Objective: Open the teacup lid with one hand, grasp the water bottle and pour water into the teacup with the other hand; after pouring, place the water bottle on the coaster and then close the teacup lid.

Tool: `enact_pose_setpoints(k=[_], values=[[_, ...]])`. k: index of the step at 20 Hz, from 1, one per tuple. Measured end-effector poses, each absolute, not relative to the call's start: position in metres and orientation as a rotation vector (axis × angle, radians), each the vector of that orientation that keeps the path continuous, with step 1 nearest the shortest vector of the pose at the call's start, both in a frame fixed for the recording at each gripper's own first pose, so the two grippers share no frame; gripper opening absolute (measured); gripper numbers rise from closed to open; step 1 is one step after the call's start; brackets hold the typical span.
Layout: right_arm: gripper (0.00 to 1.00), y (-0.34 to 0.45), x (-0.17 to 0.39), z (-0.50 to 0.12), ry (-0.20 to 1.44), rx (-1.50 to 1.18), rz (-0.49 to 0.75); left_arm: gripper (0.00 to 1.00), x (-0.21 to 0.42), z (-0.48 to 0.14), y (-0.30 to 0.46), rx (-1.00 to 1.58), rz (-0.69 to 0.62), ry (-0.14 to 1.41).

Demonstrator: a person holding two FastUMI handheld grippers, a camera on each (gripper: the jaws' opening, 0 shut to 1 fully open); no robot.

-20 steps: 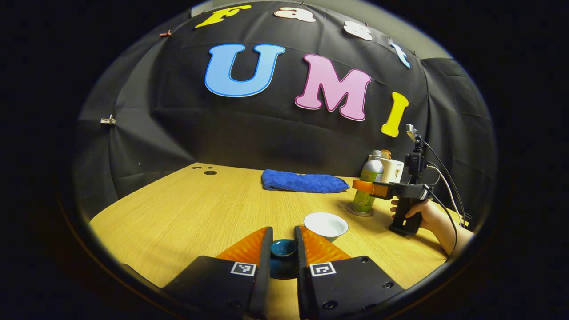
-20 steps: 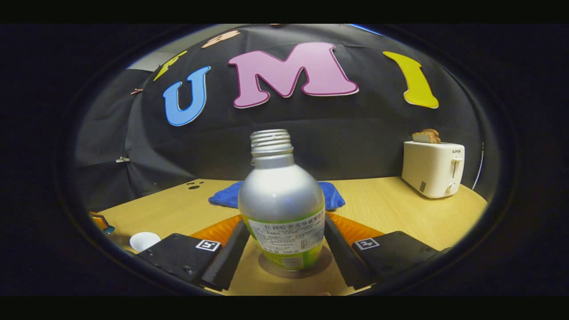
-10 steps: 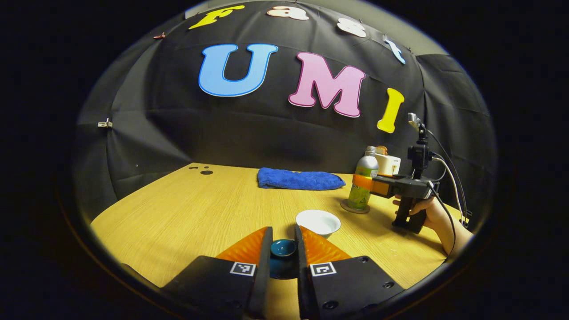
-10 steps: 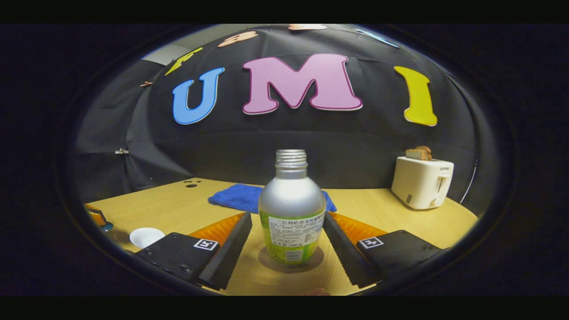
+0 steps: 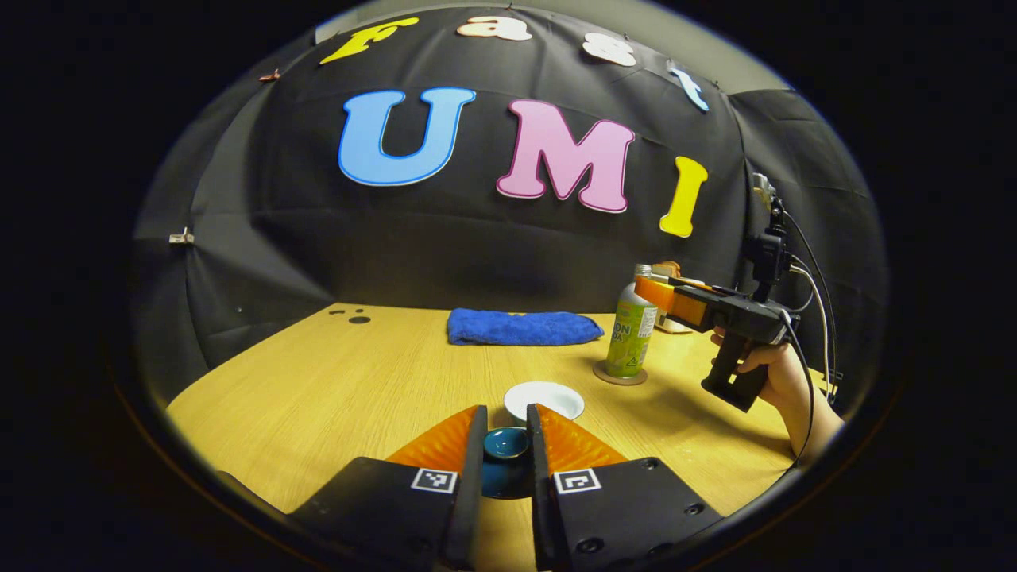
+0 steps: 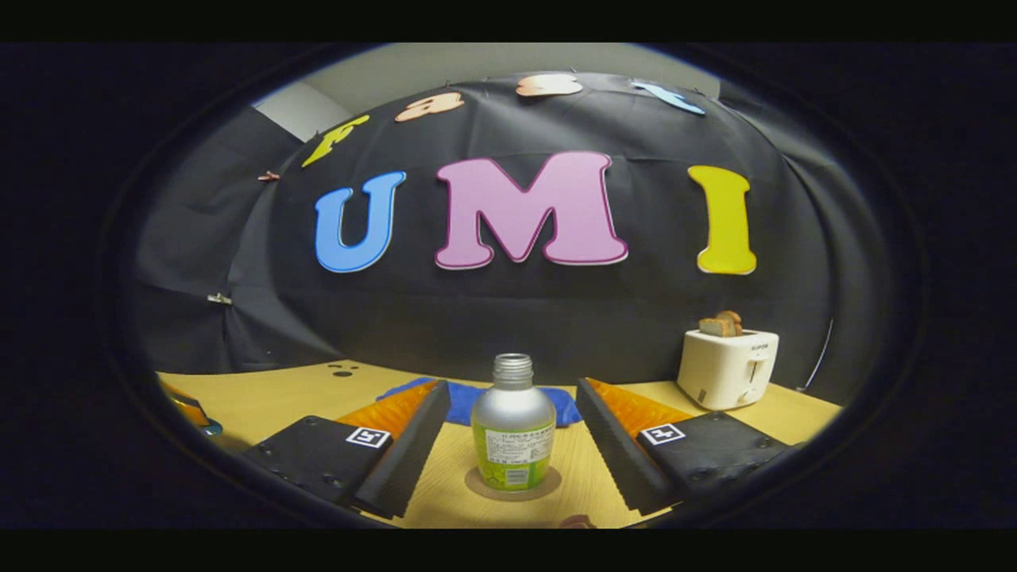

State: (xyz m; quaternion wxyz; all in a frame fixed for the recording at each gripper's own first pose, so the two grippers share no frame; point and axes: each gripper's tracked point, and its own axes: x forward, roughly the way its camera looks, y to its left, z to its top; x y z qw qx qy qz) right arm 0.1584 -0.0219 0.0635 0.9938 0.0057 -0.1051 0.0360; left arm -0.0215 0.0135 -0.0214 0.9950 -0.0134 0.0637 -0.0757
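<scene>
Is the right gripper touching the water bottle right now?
Apart. In the right gripper view the right gripper is open, and bare table shows between each finger and the water bottle, which stands alone on the coaster.

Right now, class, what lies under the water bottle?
The water bottle stands upright on a round coaster on the wooden table. Only the coaster's rim shows; the bottle's base covers its middle.

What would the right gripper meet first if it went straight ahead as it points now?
Probably the water bottle, upright on its coaster, centred between the open right gripper fingers; the blue towel lies beyond.
</scene>
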Motion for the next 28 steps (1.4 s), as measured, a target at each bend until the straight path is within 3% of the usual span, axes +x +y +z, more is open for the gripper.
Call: enact_pose_setpoints(k=[4,13,19,21,28], values=[[0.98,-0.031,0.147,0.08,-0.264,0.042,0.049,0.3,-0.015,-0.013,-0.002,-0.019,-0.183,0.113],[0.98,-0.108,0.142,0.075,-0.215,0.103,-0.147,0.31,0.026,0.006,-0.019,0.01,-0.177,0.06],[0.98,-0.142,0.14,0.064,-0.185,0.207,-0.211,0.34,0.063,-0.007,-0.029,0.011,-0.171,0.08],[0.98,-0.149,0.138,0.062,-0.181,0.199,-0.235,0.31,0.071,-0.02,-0.031,-0.002,-0.172,0.11],[0.98,-0.133,0.143,0.056,-0.154,0.14,-0.226,0.32,0.084,-0.038,-0.036,0.012,-0.17,0.158]])
